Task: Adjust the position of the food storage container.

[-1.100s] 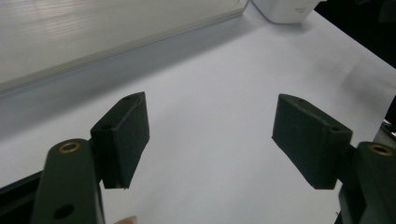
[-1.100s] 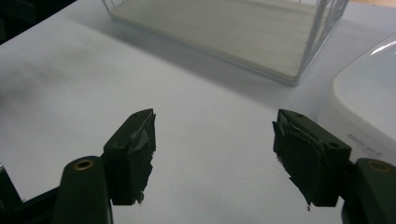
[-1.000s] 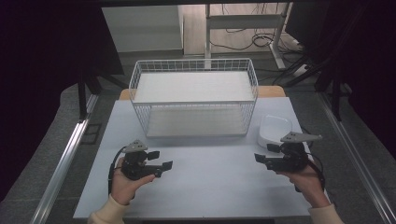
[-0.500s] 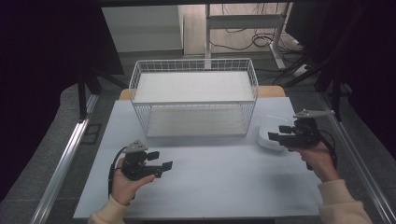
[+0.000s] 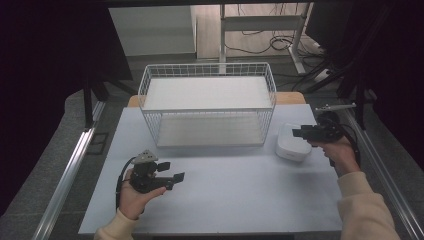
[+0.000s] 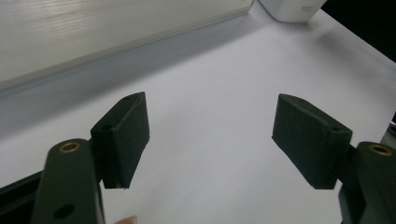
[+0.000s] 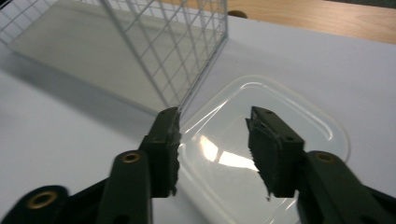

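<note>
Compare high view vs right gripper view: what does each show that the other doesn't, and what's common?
High view alone: the left gripper, open above the table, both of the person's hands, and the whole wire basket. Right gripper view alone: the clear lid of the white container up close, with the open jaws above it, and the basket's mesh. Shared: the right gripper, basket, container and table.

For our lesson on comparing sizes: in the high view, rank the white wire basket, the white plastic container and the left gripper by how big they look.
Largest to smallest:
1. White wire basket
2. White plastic container with a clear lid and the black left gripper: these two look close in size, and the gripper may sit nearer the camera, so I won't rank them.
</note>
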The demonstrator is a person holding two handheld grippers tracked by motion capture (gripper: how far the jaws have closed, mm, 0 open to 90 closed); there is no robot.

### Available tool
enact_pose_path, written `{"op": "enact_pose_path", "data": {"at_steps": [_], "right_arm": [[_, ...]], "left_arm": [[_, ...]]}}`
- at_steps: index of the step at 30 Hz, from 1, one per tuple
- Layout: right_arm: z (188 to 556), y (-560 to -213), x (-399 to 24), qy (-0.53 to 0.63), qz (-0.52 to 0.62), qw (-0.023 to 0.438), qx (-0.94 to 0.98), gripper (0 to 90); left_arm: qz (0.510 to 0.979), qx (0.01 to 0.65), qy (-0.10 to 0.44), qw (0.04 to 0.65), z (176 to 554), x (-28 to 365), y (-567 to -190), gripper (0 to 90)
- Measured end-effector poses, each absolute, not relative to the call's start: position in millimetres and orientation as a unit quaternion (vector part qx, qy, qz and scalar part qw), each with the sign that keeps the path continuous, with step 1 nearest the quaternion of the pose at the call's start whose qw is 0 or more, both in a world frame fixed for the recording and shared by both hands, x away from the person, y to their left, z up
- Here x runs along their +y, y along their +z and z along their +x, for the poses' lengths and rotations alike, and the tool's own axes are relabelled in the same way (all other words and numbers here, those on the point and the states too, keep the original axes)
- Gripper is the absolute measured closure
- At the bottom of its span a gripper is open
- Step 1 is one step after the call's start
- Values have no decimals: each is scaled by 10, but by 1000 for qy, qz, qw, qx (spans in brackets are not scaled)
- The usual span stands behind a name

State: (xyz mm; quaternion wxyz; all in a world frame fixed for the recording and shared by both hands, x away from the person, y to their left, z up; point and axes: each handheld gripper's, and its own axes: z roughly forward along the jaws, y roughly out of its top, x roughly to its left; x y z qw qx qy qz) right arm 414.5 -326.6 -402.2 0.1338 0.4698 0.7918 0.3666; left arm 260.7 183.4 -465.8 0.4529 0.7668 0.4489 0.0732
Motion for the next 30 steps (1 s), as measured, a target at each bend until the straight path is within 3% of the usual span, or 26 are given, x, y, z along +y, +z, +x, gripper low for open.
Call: {"op": "enact_pose_path", "data": {"at_steps": [5, 11, 21, 30], "right_arm": [[4345, -4037, -3288, 340, 473, 155, 798, 764], [4570, -4050, -3337, 328, 481, 171, 795, 896], [4974, -4233, -3405, 301, 498, 176, 794, 898], [5085, -4436, -3366, 275, 499, 161, 806, 900]], "left_arm": [[767, 450, 72, 451, 2613, 1837, -4669, 269], [766, 452, 74, 451, 2615, 1845, -4669, 270], [768, 452, 76, 448, 2618, 1841, -4681, 268], [768, 452, 79, 447, 2619, 1845, -4677, 269]]}}
